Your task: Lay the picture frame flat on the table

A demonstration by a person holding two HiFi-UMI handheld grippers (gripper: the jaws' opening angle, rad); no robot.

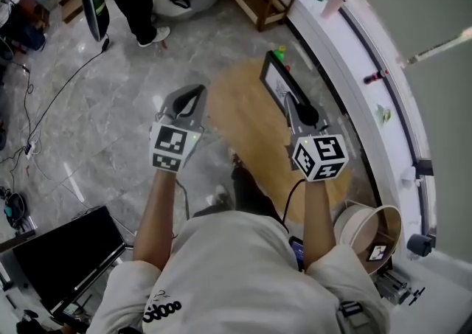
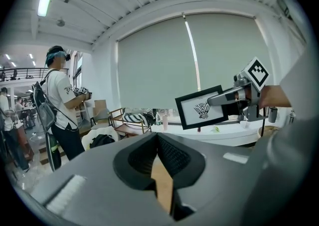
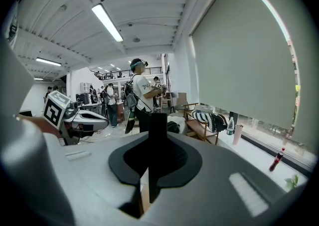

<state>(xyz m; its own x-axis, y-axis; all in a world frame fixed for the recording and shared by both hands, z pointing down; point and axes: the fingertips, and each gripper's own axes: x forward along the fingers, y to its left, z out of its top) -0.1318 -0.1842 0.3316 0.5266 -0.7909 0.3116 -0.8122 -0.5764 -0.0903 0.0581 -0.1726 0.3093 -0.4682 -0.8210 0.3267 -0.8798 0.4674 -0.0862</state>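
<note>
The right gripper [image 1: 293,104] pinches the picture frame [image 1: 276,78] on edge just ahead of it over the table [image 1: 236,122], so the next move is probably tipping it flat and lowering it, while the left gripper [image 1: 193,93] is pressed together and empty.

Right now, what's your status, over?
Right gripper shut on picture frame, upright over wooden table, not yet flat. Left gripper shut, empty. No obstacle visible on near tabletop.

The picture frame [image 1: 279,80], black-bordered round white paper with a black line drawing, is over the light-brown wooden table [image 1: 243,130] on grey marbled floor [image 1: 110,104]; the grey left gripper [image 1: 193,93] and right gripper [image 1: 291,102] bear black-and-white square-patterned cubes.
</note>
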